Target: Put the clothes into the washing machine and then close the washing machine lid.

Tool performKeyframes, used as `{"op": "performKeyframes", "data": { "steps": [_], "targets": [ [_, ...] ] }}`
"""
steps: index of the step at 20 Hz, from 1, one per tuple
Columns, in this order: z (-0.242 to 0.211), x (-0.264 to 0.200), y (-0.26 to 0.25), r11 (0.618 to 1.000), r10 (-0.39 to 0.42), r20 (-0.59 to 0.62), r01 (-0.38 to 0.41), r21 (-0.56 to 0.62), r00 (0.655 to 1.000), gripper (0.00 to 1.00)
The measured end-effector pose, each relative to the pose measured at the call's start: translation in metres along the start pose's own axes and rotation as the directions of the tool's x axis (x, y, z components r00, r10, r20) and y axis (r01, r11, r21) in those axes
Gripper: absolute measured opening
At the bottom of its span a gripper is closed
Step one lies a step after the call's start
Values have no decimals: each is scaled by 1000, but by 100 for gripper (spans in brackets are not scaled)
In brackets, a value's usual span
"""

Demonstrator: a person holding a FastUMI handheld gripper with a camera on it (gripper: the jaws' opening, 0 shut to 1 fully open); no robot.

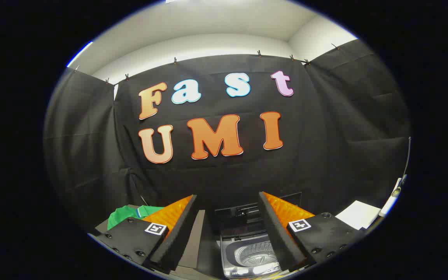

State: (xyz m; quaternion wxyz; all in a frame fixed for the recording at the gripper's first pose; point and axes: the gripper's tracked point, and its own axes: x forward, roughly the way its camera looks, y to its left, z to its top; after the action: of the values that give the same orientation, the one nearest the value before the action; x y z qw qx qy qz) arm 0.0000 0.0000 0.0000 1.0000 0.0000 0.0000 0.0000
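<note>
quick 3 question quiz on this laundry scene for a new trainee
1. True or false: the gripper holds the green garment.
2. The washing machine lid is: A) shut B) open, drum visible C) missing from sight.
3. Fill in: the green garment lies beside the ____ finger.

Key:
1. False; the fingers stand apart with nothing between them.
2. B
3. left
</note>
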Motion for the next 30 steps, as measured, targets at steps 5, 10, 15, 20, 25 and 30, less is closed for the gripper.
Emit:
{"op": "performKeyframes", "data": {
  "steps": [5,10,15,20,25,30],
  "targets": [
    [0,-12,-9,999,-32,-6,32,3,999,98],
    [7,-26,-17,997,-66,10,66,-35,998,98],
    [9,-29,-16,993,-75,17,76,-95,997,98],
    [-1,-23,-3,996,-57,-9,56,-76,998,98],
    [-12,-4,24,997,-23,-42,20,-75,999,98],
    [-31,23,71,998,49,-85,-53,-36,995,98]
  ]
}}
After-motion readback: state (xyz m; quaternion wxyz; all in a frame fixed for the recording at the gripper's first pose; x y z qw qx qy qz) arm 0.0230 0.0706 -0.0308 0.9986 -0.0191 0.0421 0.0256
